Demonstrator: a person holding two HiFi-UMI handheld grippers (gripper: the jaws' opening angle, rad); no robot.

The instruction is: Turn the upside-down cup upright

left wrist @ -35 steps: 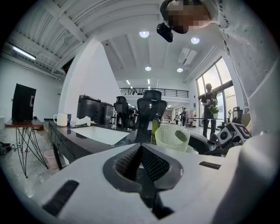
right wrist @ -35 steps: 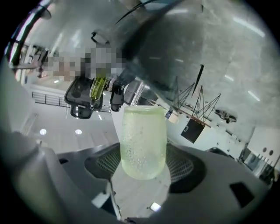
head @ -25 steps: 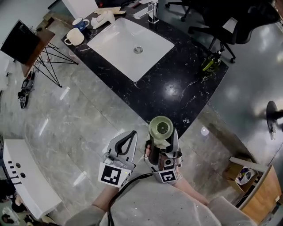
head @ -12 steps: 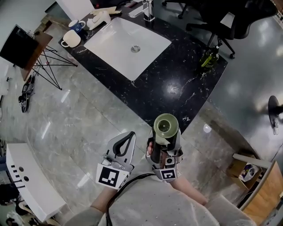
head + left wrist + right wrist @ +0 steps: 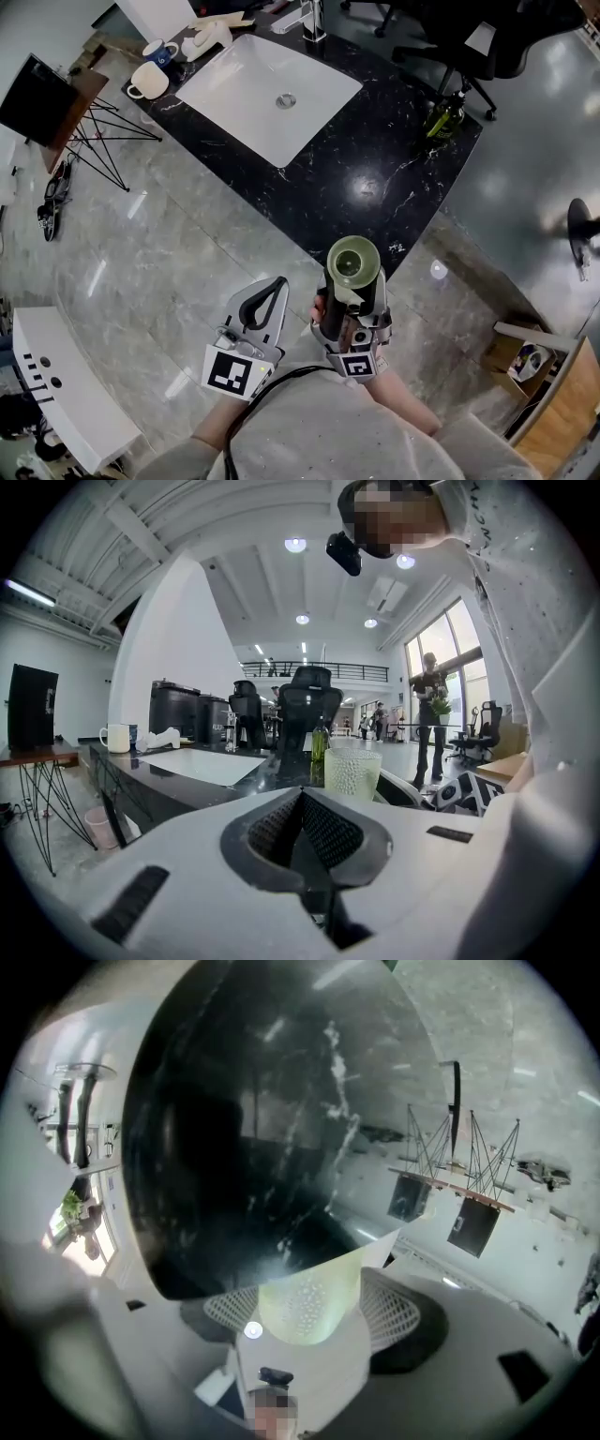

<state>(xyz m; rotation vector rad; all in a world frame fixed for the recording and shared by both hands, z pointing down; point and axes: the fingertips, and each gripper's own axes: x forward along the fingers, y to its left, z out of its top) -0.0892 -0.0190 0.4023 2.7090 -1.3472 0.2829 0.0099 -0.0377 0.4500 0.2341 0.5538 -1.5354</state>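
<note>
1. The right gripper [image 5: 353,300] was clamped on the green dimpled cup [image 5: 353,262], one jaw on each side of its wall.
2. The cup stood out of the jaws' far end with its wider end up towards the head camera. It was held in the air, over the grey floor [image 5: 169,234] just off the near corner of the black marble counter [image 5: 375,159].
3. The left gripper [image 5: 269,302] was just beside it, jaws pressed together with nothing between them. From its own view, the cup showed close by on the right.
</note>
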